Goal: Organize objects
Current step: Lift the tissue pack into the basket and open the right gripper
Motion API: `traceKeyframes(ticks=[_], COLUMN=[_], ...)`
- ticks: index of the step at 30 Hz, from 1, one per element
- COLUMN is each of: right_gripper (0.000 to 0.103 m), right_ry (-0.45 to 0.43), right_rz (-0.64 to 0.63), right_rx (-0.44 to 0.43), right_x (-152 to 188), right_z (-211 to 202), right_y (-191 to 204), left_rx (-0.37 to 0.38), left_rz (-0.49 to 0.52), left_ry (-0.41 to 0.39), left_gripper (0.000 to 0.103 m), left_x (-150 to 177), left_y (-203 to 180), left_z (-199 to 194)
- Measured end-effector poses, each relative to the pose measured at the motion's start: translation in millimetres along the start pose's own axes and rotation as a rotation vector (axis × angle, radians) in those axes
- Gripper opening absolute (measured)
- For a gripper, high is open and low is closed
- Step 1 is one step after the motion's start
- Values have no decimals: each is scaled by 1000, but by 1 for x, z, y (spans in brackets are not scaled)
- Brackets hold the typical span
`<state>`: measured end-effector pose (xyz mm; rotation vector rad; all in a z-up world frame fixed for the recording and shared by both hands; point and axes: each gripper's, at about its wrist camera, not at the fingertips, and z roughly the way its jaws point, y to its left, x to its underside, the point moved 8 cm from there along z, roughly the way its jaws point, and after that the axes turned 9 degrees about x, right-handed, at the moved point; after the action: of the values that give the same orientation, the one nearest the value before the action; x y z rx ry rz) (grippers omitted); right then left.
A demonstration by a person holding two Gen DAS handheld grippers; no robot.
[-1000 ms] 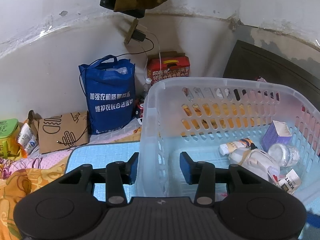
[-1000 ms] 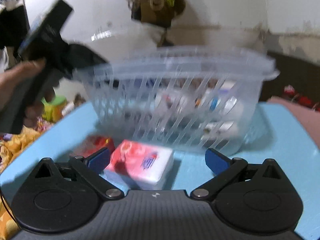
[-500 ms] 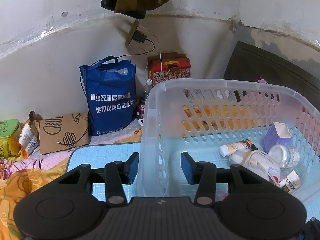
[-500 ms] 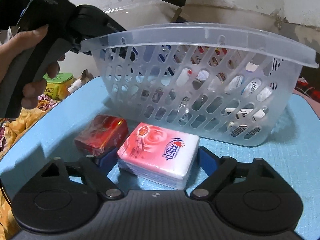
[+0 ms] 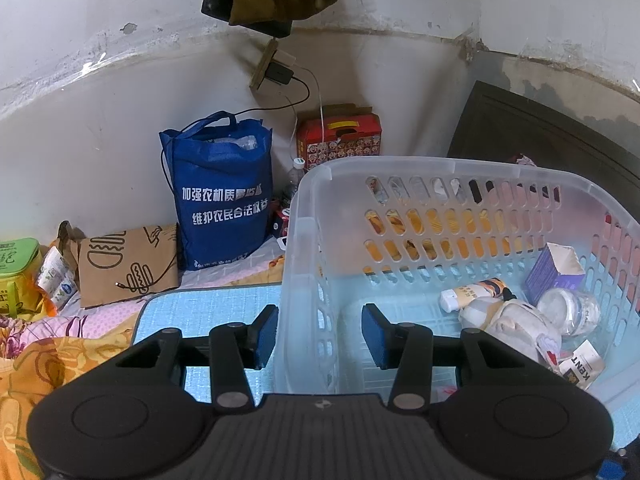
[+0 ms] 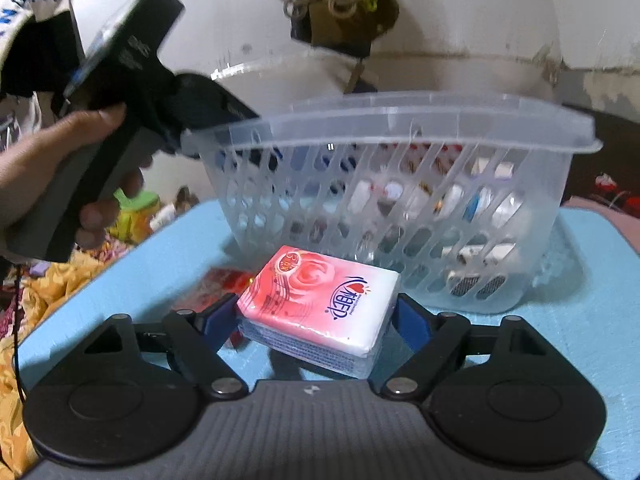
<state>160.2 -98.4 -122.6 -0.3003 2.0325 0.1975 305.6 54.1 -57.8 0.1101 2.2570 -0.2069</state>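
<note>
A clear slotted plastic basket point(image 5: 400, 168) stands on a light blue mat point(image 5: 200, 312). Inside it lie a tube point(image 5: 472, 292), a purple carton point(image 5: 552, 272), a jar point(image 5: 568, 308) and a KENT pack point(image 5: 580, 364). My left gripper point(image 5: 318, 330) straddles the basket's near left wall, one pad outside and one inside, shut on it. In the right wrist view the basket point(image 6: 400, 112) is ahead. My right gripper point(image 6: 316, 320) is closing on a pink and white tissue pack point(image 6: 320, 292), both pads against its sides, a shadow under it. A red pack point(image 6: 216, 284) lies just left of it.
A person's hand point(image 6: 60, 160) holds the left gripper at the basket's left rim. Behind the mat stand a blue tote bag point(image 5: 224, 196), a red box point(image 5: 340, 136), a brown paper bag point(image 5: 128, 260) and a green box point(image 5: 16, 268). A dark board point(image 5: 540, 132) leans at the right.
My right gripper's jaws have come in from wide apart onto the tissue pack, which now sits raised between the pads. The left gripper and basket have stayed as they were.
</note>
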Motion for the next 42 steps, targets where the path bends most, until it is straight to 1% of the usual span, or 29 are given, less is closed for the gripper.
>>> traceKeyframes(ticks=[3,14,21,23,25,26,30,32,35,38,40,42], right_gripper=[85,85,85,85,85,85,85,85,85,85,85,85], right_ry=[-43,-38,-80,-90,-95,-103,-139,-171,-245,-313,-350,-371], right_rz=[-4,-2,0,6,21,25,31,41,31,47,55,44], right_rx=[6,-3,-10,-29,-80,-91,-93,-93,-88,-92,-51,-5], right_x=[-2,-2,-4,-4,-3,-2,-2,-5,-16,-40,-65,-94], right_z=[-6,-5,-11,-16,-23,-27,-54,-72,-101,-124,-132,-129], right_y=[0,1,2,1,-1,-2,-14,-20,-22,-28,-39,-49], left_rx=[0,3,3,0,-3,-2,-6,-5,-2,2,7,8], left_rz=[-1,-6,-6,-6,-4,-4,-1,2,1,0,-1,-6], left_ry=[-5,-8,-9,-9,-9,-9,-9,-10,-12,-12,-11,-11], left_gripper=[50,50,50,50,50,50,50,50,50,50,50,50], left_x=[1,1,1,1,0,0,-1,-1,-1,-1,-1,-1], left_y=[0,-1,-1,-1,-2,-3,-4,-5,-5,-5,-5,-5], left_z=[0,0,0,0,1,1,2,2,2,2,3,3])
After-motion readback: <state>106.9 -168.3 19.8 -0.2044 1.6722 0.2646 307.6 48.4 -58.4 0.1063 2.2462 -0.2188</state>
